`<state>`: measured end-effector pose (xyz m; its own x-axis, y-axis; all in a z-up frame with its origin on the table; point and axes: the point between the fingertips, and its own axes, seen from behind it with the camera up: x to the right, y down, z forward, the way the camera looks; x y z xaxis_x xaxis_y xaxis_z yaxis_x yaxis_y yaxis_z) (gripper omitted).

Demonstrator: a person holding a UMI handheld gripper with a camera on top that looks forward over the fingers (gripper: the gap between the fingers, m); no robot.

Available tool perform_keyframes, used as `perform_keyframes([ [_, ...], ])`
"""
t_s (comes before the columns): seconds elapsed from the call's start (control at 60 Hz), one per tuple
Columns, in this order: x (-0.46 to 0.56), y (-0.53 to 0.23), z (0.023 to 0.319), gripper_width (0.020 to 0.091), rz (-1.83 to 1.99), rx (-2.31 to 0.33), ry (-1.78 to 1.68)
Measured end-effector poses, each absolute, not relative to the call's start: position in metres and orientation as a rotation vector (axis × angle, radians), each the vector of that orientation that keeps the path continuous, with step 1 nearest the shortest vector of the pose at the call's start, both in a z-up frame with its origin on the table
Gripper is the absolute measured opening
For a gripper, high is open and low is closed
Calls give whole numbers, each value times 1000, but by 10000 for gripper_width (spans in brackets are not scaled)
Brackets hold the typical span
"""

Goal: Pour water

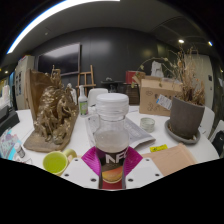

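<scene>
Bottle [112,135] stands clamped between claw [112,168] fingers.

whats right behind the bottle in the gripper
Behind the bottle, held in the gripper, the top of a white cup shows on the white table. The bottle covers the cup's lower part and the table there.

white-capped bottle [112,140], lime-green cup [56,161]

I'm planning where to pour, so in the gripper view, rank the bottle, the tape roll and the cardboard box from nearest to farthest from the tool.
1. Bottle: held between the tool fingers.
2. Tape roll: on the table, ahead to the right.
3. Cardboard box: farther back, behind the roll.
</scene>
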<state>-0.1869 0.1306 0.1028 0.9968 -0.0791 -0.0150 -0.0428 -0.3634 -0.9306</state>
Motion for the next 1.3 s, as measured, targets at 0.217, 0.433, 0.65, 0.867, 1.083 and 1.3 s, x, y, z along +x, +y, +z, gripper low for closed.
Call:
perform_keyframes([
  [0.217,-185,130,49,255,-32,-2006,110],
  [0.433,-187,126,48,379,-54,-1996,102],
  [0.65,-192,101,50,836,-54,-2091,105],
  [0.867,-216,15,103,858,-65,-2122,134],
  [1.083,-261,-111,147,854,-99,-2156,108],
  [1.3,-299,-193,174,860,-133,-2151,68],
])
